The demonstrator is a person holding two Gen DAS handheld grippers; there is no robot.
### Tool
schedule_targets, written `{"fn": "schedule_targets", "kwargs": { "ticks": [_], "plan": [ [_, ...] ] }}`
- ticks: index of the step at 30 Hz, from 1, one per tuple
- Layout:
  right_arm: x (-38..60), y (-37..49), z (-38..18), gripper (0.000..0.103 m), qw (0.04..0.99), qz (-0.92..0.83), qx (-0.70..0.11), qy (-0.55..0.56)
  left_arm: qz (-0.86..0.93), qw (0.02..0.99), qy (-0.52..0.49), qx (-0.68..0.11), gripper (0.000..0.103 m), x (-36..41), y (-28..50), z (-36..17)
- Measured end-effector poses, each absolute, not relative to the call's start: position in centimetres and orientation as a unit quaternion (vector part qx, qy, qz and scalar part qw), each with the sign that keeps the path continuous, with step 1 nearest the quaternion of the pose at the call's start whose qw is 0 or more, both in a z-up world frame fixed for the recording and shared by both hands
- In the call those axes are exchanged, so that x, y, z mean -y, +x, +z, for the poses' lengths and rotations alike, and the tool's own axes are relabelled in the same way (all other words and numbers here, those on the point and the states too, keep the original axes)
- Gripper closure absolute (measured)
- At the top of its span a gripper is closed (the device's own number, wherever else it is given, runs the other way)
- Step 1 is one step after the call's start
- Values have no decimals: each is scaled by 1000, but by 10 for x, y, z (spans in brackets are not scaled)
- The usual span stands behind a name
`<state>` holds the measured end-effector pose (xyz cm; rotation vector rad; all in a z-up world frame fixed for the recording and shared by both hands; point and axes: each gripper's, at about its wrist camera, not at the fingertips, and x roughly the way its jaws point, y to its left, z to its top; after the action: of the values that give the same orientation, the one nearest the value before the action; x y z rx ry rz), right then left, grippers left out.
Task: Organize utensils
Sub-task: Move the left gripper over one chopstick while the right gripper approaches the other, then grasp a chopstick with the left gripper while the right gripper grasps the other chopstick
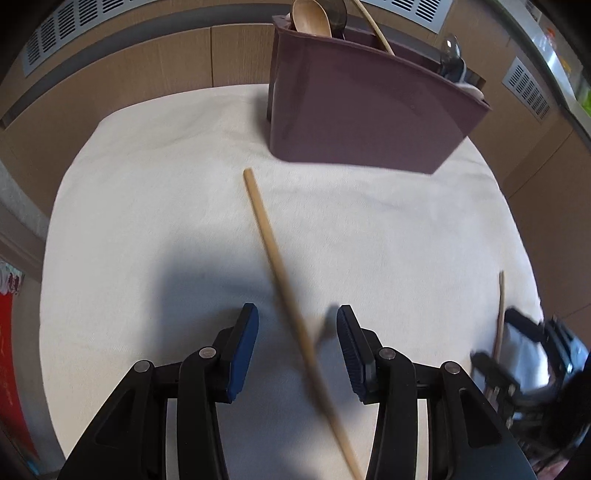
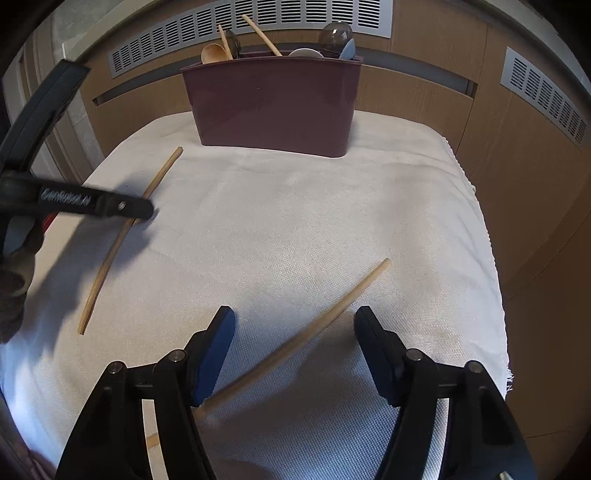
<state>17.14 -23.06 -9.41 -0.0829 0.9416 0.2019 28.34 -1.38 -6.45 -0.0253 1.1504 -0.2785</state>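
Note:
Two wooden chopsticks lie on a white cloth (image 1: 147, 221). In the left wrist view my left gripper (image 1: 297, 317) hangs over one chopstick (image 1: 271, 254), which runs between the blue pads (image 1: 243, 350) with a gap on each side. In the right wrist view my right gripper (image 2: 295, 317) straddles the other chopstick (image 2: 332, 314); its jaws stand apart and no pad presses on the chopstick. A maroon utensil caddy (image 2: 273, 103) stands at the back of the cloth, holding a wooden spoon (image 2: 212, 53), a chopstick and other spoons.
In the right wrist view one finger of the left gripper (image 2: 110, 203) crosses the left chopstick (image 2: 107, 266), with a gloved hand (image 2: 14, 280) below it. Wooden panels with vent grilles (image 2: 258, 22) stand behind the caddy. The cloth's frayed edge (image 2: 506, 369) drops off on the right.

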Motion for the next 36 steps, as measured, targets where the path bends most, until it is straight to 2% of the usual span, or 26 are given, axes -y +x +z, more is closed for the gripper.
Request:
{"fn": "schedule_targets", "kwargs": {
  "ticks": [2,4,13,14,15,17,19,24,36],
  "plan": [
    [233,171,-94,38,885,98,-453,-35,-124,832,-18,-541,70,14,297,-64],
    [235,170,-93,38,885,99,-453,-31,-114,836,-11,-536,92,19,306,-65],
    [237,172,-94,38,883,92,-459,-29,-176,825,44,-535,92,39,240,-65],
    [234,174,-94,40,883,91,-459,-36,-182,822,46,-537,92,39,235,-64],
    [230,175,-94,45,883,93,-458,-43,-188,819,44,-541,92,39,230,-64],
    [223,178,-92,70,882,104,-456,-55,-187,818,42,-542,92,38,225,-64],
    [214,181,-89,86,876,122,-463,-60,-180,819,32,-543,91,34,230,-65],
    [214,180,-87,91,873,127,-467,-62,-163,823,20,-544,91,37,251,-64],
    [230,174,-85,94,873,143,-466,-26,-170,813,49,-554,93,55,289,-67]
  ]
}}
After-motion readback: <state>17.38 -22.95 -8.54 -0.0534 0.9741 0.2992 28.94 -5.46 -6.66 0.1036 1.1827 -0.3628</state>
